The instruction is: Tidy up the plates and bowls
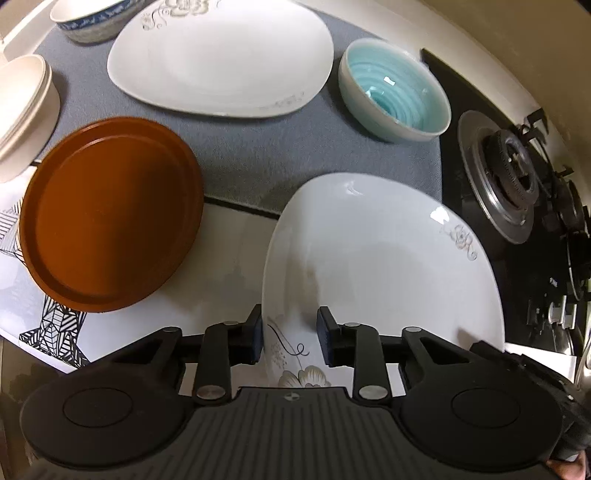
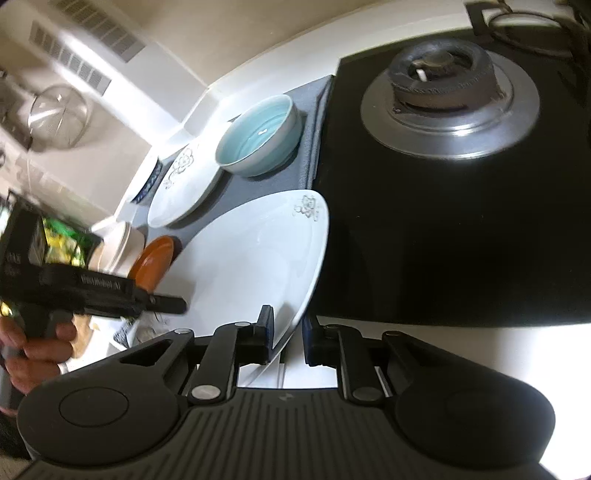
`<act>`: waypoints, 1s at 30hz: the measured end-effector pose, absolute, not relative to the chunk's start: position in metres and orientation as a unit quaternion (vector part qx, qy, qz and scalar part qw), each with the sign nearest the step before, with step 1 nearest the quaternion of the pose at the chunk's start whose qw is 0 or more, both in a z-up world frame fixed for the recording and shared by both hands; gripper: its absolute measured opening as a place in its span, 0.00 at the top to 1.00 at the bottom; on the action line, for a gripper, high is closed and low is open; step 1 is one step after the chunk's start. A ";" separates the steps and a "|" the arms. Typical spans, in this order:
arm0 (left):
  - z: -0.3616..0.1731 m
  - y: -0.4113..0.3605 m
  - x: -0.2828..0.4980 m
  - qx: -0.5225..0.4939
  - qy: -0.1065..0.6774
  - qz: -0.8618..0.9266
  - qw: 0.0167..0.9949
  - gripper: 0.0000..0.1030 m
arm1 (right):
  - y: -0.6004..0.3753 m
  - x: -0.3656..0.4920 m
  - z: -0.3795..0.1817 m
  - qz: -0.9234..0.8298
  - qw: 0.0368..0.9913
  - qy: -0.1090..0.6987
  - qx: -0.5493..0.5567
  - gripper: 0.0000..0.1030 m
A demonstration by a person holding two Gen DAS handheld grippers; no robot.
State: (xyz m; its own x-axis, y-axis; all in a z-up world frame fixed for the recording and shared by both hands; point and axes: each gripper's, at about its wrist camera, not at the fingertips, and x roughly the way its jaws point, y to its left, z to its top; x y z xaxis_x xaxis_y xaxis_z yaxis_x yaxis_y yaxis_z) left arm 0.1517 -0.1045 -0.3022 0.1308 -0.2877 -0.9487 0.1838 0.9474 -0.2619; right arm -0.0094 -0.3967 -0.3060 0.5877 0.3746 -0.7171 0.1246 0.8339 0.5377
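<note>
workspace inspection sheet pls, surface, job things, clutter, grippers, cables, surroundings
surface: grey mat on a white counter.
job's things: near white plate, far white plate, orange plate, blue bowl, patterned bowl, cream bowls.
clutter: nothing seen.
grippers: left gripper open at the near plate's rim; right gripper open around its edge.
cables: nothing seen.
surroundings: gas stove beside the mat.

White counter (image 1: 236, 251), grey mat (image 1: 251, 147), patterned sheet (image 1: 22, 295), black hob (image 2: 461, 229)
</note>
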 end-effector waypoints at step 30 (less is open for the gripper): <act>-0.278 -0.045 0.222 -0.064 0.673 -0.222 0.702 0.71 | -0.342 0.025 -0.255 0.038 0.852 0.421 0.309 0.83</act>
